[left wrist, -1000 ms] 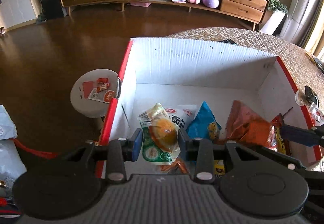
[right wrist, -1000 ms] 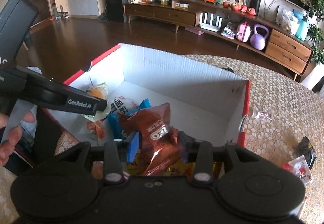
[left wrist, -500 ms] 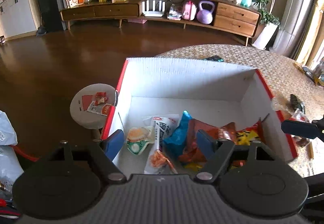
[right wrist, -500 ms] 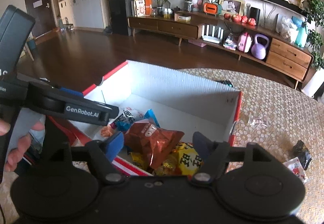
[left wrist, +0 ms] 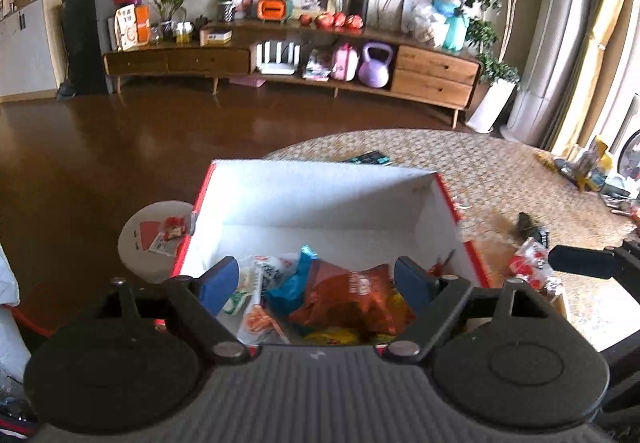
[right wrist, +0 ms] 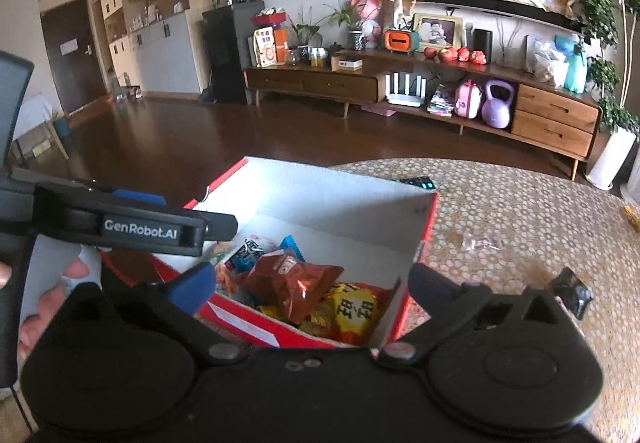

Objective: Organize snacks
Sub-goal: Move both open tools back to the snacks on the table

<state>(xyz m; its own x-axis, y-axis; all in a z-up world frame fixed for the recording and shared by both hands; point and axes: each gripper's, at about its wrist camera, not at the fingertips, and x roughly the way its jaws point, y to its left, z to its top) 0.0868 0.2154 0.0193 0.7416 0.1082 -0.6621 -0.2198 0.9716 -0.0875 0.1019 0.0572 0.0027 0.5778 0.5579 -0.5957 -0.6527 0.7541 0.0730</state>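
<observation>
A red-edged white cardboard box (left wrist: 320, 195) stands on the patterned table and holds several snack packets. A brown-orange chip bag (left wrist: 352, 295) lies on top, with a blue packet (left wrist: 288, 283) and a white noodle packet (left wrist: 264, 279) to its left. In the right wrist view the box (right wrist: 340, 203) shows the same brown bag (right wrist: 292, 283) and a yellow packet (right wrist: 356, 311). My left gripper (left wrist: 316, 283) is open and empty above the box's near side. My right gripper (right wrist: 308, 287) is open and empty above the box's near right corner.
A red and white packet (left wrist: 528, 263) and a dark wrapper (left wrist: 528, 223) lie on the table right of the box; the dark wrapper also shows in the right wrist view (right wrist: 572, 291). A round white stool (left wrist: 156, 239) with small packets stands left of the box. A remote (left wrist: 368, 159) lies behind the box.
Both grippers let go of their snacks, the left a bun packet and the right the brown chip bag, opened wide, and rose back from the box. The snacks now lie in the box.
</observation>
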